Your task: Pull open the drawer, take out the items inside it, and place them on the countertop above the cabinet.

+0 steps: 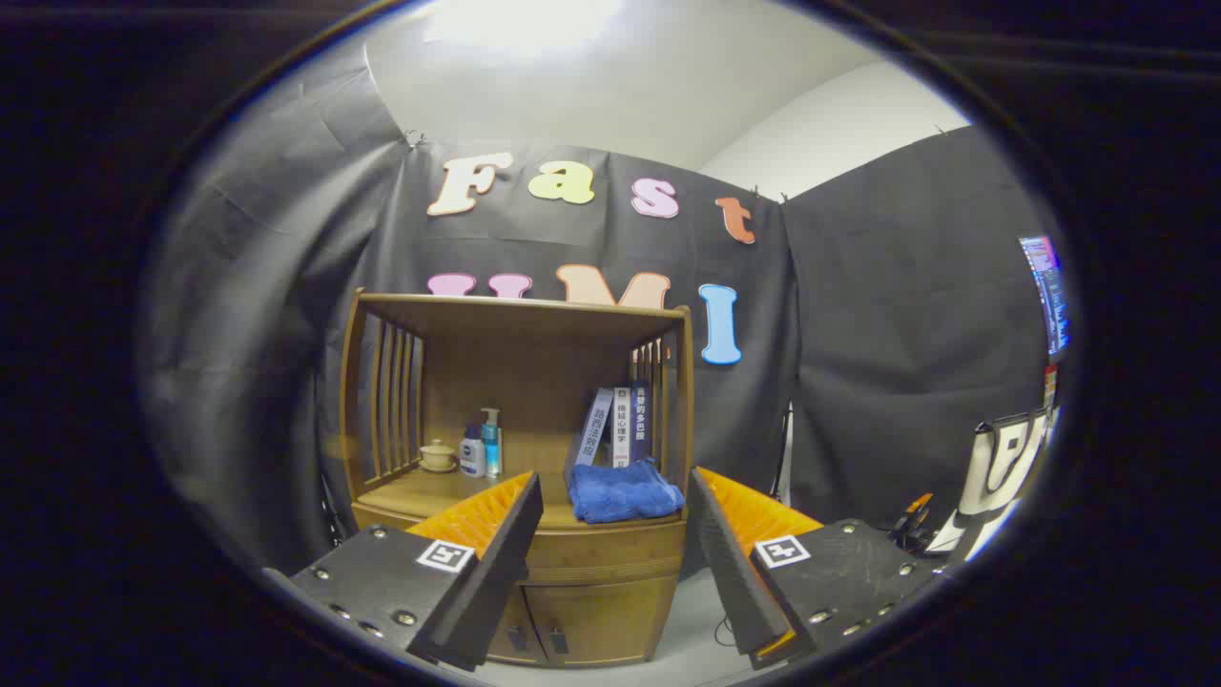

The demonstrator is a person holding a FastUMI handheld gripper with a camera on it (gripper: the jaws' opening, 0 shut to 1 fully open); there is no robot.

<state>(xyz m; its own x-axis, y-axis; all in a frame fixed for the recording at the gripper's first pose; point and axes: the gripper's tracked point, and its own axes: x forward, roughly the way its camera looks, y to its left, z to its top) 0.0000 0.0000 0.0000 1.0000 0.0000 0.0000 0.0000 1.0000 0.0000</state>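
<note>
Our handheld two-finger gripper hangs released, its fingers spread wide with nothing between them, well short of the cabinet. Through the gap between the fingers we see the brown wooden cabinet with slatted sides, standing against the black cloth wall of the booth. Beneath its open shelf sits the wide wooden drawer, pushed fully in, so we cannot tell what lies inside it. Below the drawer are two wooden cabinet doors, both closed.

We take the wooden countertop above the drawer next. At its right edge lies a folded blue towel, just beyond the fingers and touching the front edge of the countertop. Behind the towel, against the right rear corner, a row of blue and white books stands, the leftmost one leaning. Toward the left rear of the countertop stands a slim blue pump bottle, touching or just beside a smaller white and blue bottle. Left of these, near the left slats, rests a small cream ceramic cup on a saucer.
</note>
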